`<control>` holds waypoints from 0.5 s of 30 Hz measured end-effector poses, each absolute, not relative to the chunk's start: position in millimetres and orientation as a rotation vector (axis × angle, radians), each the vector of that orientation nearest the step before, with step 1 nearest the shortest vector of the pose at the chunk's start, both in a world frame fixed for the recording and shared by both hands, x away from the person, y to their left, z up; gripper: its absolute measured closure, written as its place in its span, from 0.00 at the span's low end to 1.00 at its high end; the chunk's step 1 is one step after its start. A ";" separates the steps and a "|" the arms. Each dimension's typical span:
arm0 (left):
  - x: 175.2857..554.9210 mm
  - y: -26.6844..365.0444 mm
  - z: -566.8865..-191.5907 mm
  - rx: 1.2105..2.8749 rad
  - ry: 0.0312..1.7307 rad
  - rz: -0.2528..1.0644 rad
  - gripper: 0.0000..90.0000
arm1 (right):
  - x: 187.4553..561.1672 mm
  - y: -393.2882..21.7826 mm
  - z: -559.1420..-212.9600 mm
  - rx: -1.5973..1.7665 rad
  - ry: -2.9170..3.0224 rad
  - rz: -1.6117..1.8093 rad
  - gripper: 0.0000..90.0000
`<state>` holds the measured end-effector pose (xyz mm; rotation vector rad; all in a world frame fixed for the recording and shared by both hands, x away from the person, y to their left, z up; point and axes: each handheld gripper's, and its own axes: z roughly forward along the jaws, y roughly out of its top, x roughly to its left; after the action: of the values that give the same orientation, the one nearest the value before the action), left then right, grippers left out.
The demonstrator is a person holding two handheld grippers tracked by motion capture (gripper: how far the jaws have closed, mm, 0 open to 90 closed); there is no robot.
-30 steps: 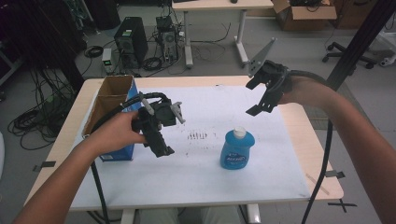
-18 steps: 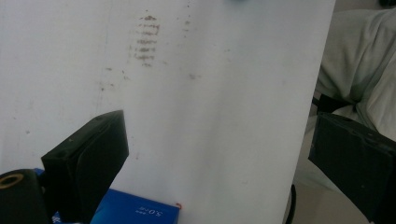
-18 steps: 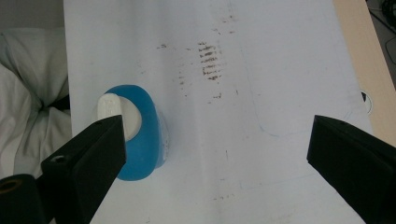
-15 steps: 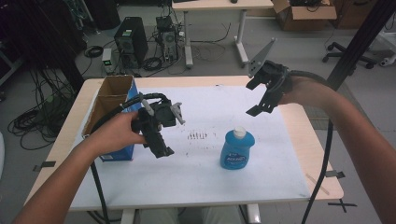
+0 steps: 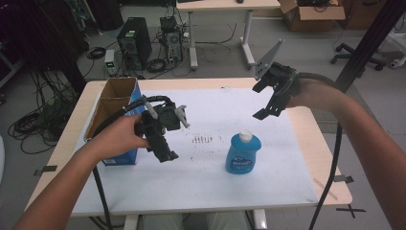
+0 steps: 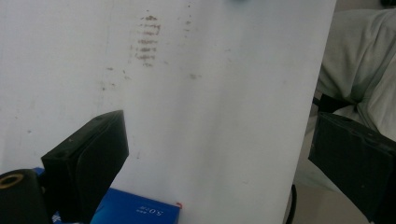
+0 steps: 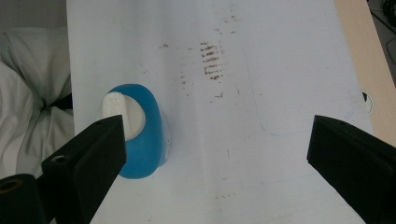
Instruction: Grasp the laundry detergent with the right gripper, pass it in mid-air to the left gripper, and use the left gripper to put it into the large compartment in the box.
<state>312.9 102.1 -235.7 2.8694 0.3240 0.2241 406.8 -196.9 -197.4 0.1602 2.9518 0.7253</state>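
A blue dish-soap bottle with a white cap stands upright on the white table cover, right of centre. My right gripper hangs open in the air behind and above the bottle. In the right gripper view I look down on the bottle beside the left jaw, and the right gripper holds nothing. My left gripper is open over the table's left part, close to a cardboard box with blue sides. In the left gripper view the left gripper is empty, with the box corner below.
Dark smudge marks lie on the cover between the grippers. The open box stands at the table's left edge. The person's pale clothing shows past the near table edge. Computers and cables sit on the floor behind.
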 end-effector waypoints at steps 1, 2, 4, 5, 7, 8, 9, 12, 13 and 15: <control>313.2 102.1 -235.6 2.873 0.325 0.226 0.06 | 406.0 -198.5 -197.0 0.163 2.953 0.726 0.05; 313.2 102.1 -235.6 2.873 0.325 0.226 0.06 | 406.0 -198.5 -197.0 0.163 2.953 0.726 0.05; 313.7 102.2 -235.9 2.873 0.327 0.227 0.06 | 404.7 -200.3 -196.8 0.166 2.955 0.730 0.05; 314.0 102.3 -236.0 2.874 0.328 0.227 0.06 | 404.0 -201.3 -196.9 0.167 2.957 0.730 0.05; 315.2 102.7 -236.7 2.873 0.333 0.226 0.06 | 401.9 -204.6 -198.3 0.170 2.964 0.727 0.05; 315.5 102.7 -237.0 2.872 0.335 0.226 0.06 | 400.9 -205.7 -198.6 0.171 2.967 0.726 0.05; 315.5 102.7 -237.0 2.872 0.335 0.226 0.06 | 400.9 -205.7 -198.6 0.171 2.967 0.726 0.05; 316.3 102.6 -237.4 2.874 0.336 0.227 0.06 | 397.6 -209.3 -198.8 0.171 2.968 0.732 0.05; 316.6 102.4 -237.5 2.873 0.338 0.227 0.06 | 394.7 -211.4 -198.1 0.169 2.968 0.735 0.05; 316.8 102.4 -237.6 2.873 0.339 0.229 0.06 | 391.0 -213.0 -197.2 0.162 2.967 0.737 0.05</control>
<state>316.8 102.4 -237.6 2.8727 0.3390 0.2287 391.0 -213.0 -197.2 0.1617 2.9674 0.7370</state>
